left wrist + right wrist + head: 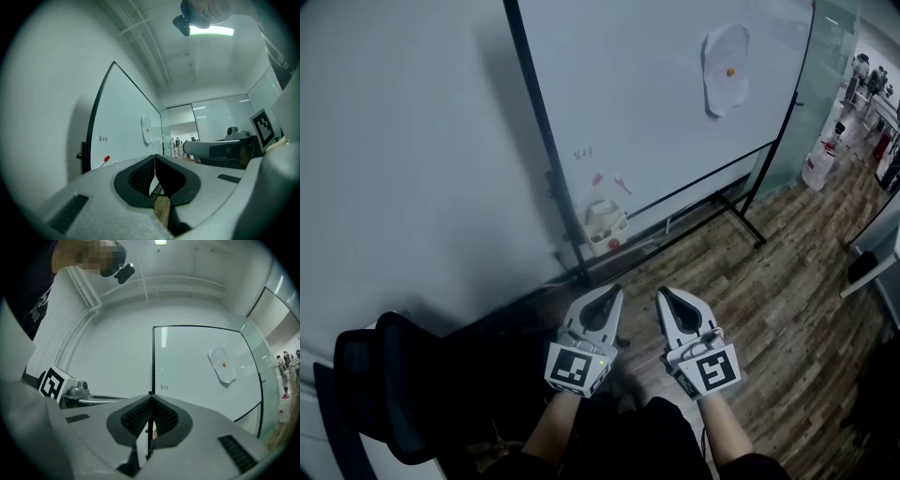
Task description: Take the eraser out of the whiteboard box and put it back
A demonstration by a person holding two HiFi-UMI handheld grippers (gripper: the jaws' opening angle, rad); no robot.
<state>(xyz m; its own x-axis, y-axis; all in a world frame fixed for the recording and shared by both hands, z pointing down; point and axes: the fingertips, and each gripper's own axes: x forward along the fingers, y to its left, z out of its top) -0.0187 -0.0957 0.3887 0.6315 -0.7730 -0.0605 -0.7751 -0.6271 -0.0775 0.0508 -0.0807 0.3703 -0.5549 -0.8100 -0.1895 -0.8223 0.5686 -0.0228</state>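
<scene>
A whiteboard [656, 94] stands on a black frame against the wall. At its lower left corner hangs a white box [605, 225] with something pale inside; I cannot make out the eraser itself. A small red thing [613, 245] sits at the box's lower edge. My left gripper [612, 291] and right gripper [664, 293] are side by side, well short of the box, both pointing toward the board. Each has its jaws closed together with nothing between them, as the left gripper [155, 159] and right gripper [151, 398] show in their own views.
A sheet of paper [725, 67] with an orange dot is stuck high on the board, and red markers [598, 179] lie lower down. The stand's black foot [741, 211] reaches out over the wood floor. A black chair [384, 394] is at my left. A white container [817, 171] stands at the right.
</scene>
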